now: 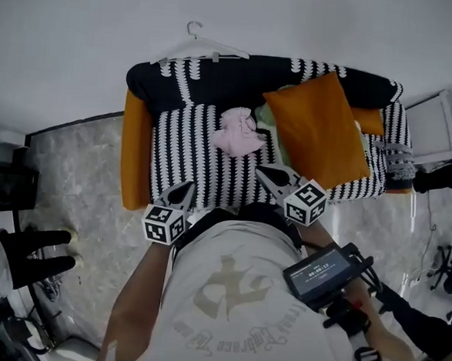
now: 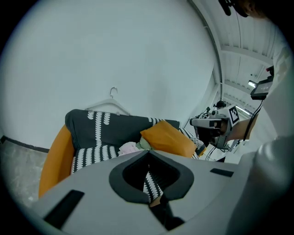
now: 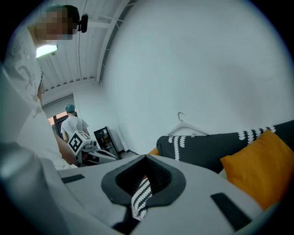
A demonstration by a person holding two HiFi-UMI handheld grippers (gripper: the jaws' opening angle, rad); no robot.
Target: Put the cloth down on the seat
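A black-and-white patterned cloth [image 1: 205, 151] lies over the seat and back of an orange sofa [image 1: 135, 158]. Its front edge is lifted off the seat by both grippers. My left gripper [image 1: 185, 190] is shut on the cloth's left front edge, and a strip of it shows between the closed jaws [image 2: 149, 183]. My right gripper [image 1: 265, 173] is shut on the right front edge, with a striped fold [image 3: 140, 197] pinched between its jaws. In the left gripper view, the right gripper [image 2: 211, 124] shows at the right.
An orange cushion [image 1: 318, 128] and a pink garment [image 1: 239, 133] lie on the cloth. A white hanger [image 1: 200, 49] rests on the sofa back against the wall. A white cabinet [image 1: 430, 124] stands to the right. A gloved hand [image 1: 36, 251] is at the left edge.
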